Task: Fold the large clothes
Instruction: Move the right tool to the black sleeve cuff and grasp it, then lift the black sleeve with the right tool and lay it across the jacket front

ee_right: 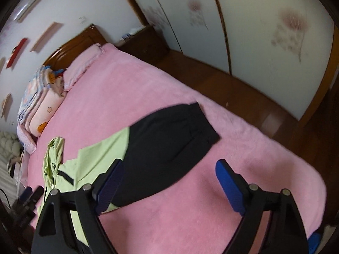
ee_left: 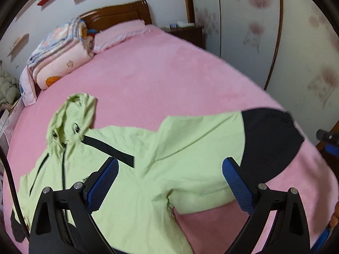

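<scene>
Jacket (ee_left: 131, 148) flat; hood toward headboard (ee_left: 118, 12)

Pink bed (ee_left: 169, 80), lime-and-black jacket (ee_left: 131, 169) spread flat, pillow (ee_left: 120, 33), seemingly folded quilts (ee_left: 59, 57) by headboard (ee_left: 118, 12)

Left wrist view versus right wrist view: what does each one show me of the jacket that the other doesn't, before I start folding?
Only the left wrist view shows the jacket's zipped front, its chest and its hood spread flat, beneath the open left gripper.

Only the right wrist view shows the black sleeve end's cuff lying flat, the wooden floor beyond the bed edge, and the open right gripper, empty.

Both show the green jacket with its black sleeve end on the pink bed, plus the folded quilt.
</scene>
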`<act>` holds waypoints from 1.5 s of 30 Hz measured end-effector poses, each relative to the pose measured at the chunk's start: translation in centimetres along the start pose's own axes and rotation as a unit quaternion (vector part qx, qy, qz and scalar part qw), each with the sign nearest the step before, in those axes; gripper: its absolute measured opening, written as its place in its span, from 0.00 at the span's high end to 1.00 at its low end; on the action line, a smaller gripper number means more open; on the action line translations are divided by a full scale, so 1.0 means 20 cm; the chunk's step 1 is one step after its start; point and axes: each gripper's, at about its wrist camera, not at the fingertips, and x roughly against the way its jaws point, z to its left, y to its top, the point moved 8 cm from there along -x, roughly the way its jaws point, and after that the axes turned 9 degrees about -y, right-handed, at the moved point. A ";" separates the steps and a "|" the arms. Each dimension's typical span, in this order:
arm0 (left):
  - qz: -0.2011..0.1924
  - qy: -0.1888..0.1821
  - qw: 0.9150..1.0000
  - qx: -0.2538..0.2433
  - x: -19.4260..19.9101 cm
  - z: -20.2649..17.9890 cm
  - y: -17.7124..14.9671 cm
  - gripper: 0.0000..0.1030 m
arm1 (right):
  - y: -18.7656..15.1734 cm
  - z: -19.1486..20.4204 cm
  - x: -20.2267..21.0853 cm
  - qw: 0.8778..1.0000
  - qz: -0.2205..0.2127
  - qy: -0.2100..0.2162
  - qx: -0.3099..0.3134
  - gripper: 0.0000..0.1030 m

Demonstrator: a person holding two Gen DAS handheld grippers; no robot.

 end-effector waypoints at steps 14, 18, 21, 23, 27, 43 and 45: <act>0.089 -0.038 0.994 0.051 -0.51 -0.14 -0.15 0.19 | -0.05 -0.16 -0.46 0.993 0.074 0.028 -0.092 0.34; 0.095 -0.046 0.993 0.054 -0.54 -0.18 -0.18 0.19 | -0.04 -0.14 -0.52 0.992 0.064 0.032 -0.099 0.40; 0.091 -0.045 0.993 0.052 -0.54 -0.19 -0.19 0.19 | -0.03 -0.11 -0.56 0.994 0.061 0.019 -0.084 0.64; 0.087 -0.047 0.994 0.056 -0.52 -0.18 -0.19 0.19 | -0.02 -0.09 -0.55 0.996 0.054 0.010 -0.067 0.85; 0.073 -0.046 0.994 0.071 -0.43 -0.11 -0.17 0.19 | 0.02 0.01 -0.41 1.000 -0.010 -0.018 0.003 0.94; 0.013 0.008 0.989 0.146 0.28 0.83 -0.43 0.19 | -0.46 1.19 0.54 0.934 -0.145 0.165 0.280 0.96; 0.012 0.013 0.986 0.166 0.35 0.96 -0.53 0.19 | -0.59 1.32 0.54 0.924 -0.142 0.171 0.310 0.96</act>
